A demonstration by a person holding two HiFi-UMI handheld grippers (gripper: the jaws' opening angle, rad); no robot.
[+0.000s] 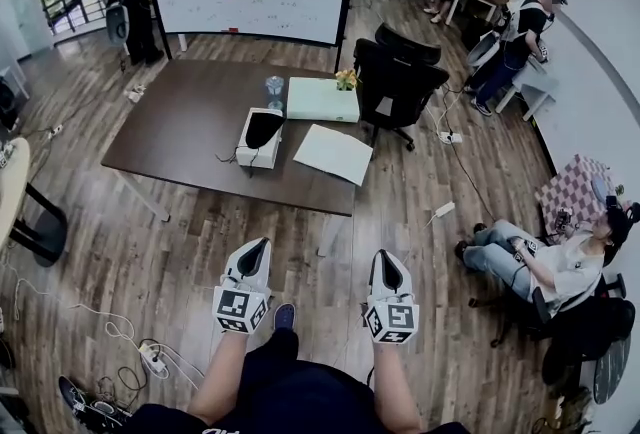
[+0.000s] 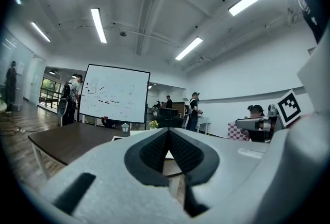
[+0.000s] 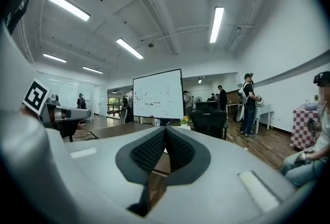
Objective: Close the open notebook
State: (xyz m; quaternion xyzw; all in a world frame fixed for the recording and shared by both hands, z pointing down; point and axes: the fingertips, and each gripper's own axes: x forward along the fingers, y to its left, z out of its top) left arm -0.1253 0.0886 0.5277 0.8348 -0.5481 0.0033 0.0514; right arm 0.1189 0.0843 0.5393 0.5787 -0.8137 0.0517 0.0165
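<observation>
A dark brown table (image 1: 190,137) stands well ahead of me in the head view. Near its right front edge lies a flat white spread that looks like the open notebook (image 1: 333,153). Both grippers hang over the wooden floor, short of the table and apart from the notebook. My left gripper (image 1: 262,245) has its jaws pressed together with nothing between them, and the left gripper view shows its black pads (image 2: 154,152) meeting. My right gripper (image 1: 385,258) is likewise shut and empty, with its pads (image 3: 149,150) touching in the right gripper view.
On the table are a white box (image 1: 322,99), a white-and-black device (image 1: 261,138), a cup (image 1: 274,87) and small flowers (image 1: 346,78). A black office chair (image 1: 400,77) stands behind it. A person sits at the right (image 1: 545,257). Cables and a power strip (image 1: 150,354) lie lower left.
</observation>
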